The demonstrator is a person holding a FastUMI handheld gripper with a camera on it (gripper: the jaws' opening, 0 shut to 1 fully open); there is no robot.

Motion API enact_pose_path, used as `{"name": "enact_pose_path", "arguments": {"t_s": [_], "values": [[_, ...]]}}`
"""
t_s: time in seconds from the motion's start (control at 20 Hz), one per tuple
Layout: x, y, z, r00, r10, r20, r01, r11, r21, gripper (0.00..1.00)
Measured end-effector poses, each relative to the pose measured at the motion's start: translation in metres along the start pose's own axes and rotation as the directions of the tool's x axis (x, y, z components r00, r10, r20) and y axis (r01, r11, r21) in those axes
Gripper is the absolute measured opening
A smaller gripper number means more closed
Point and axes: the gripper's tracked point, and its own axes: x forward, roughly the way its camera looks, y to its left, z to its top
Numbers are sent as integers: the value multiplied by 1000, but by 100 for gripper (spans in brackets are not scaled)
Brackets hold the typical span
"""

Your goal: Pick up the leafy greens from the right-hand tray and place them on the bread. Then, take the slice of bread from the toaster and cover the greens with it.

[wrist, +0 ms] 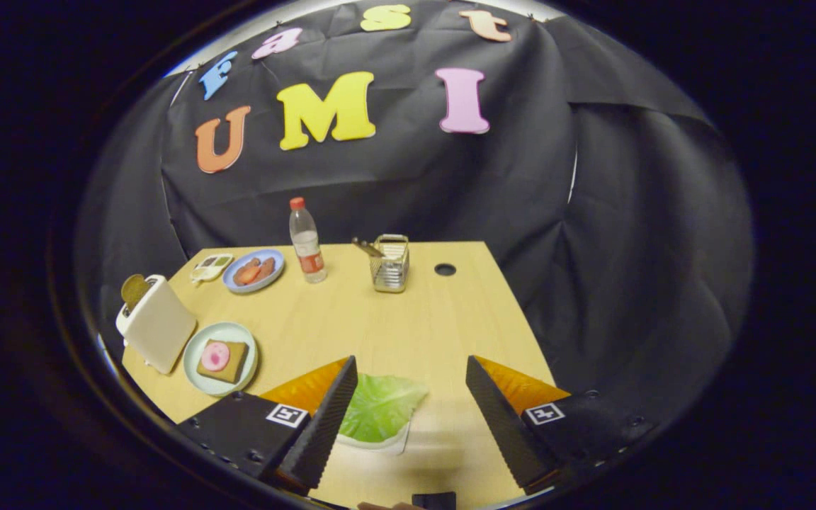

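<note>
The black two-finger tool hangs released above the pale wooden surface, fingers spread wide and gripping nothing. Between them, close to the left finger, a flat pale-green leaf of greens lies in a small white tray. Beyond the left finger, a brown slice of bread topped with a pink round of meat sits on a round mint-green plate. Just beside it stands a white toaster with a second brown slice poking up. Farther back are a blue plate of red food, a clear plastic bottle and a metal wire basket.
</note>
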Motion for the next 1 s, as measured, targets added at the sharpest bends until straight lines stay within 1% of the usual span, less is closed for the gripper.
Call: {"name": "enact_pose_path", "arguments": {"t_s": [0.15,0.25,0.4,0.45,0.6,0.7,0.8,0.85,0.9,1.0], "values": [[37,0,-30,994,33,-103,-35,999,-17,95],[55,7,-42,987,76,-145,-79,997,-14,95],[77,18,-61,961,140,-240,-137,990,29,95],[83,17,-67,952,144,-269,-137,990,42,93],[99,11,-77,939,129,-318,-113,991,68,92],[106,14,-87,925,136,-356,-117,990,73,88],[112,19,-89,918,147,-368,-132,989,65,88],[115,18,-89,919,143,-367,-129,990,63,83],[116,19,-88,919,146,-368,-128,989,72,83],[117,17,-93,913,140,-384,-126,990,62,73]]}}
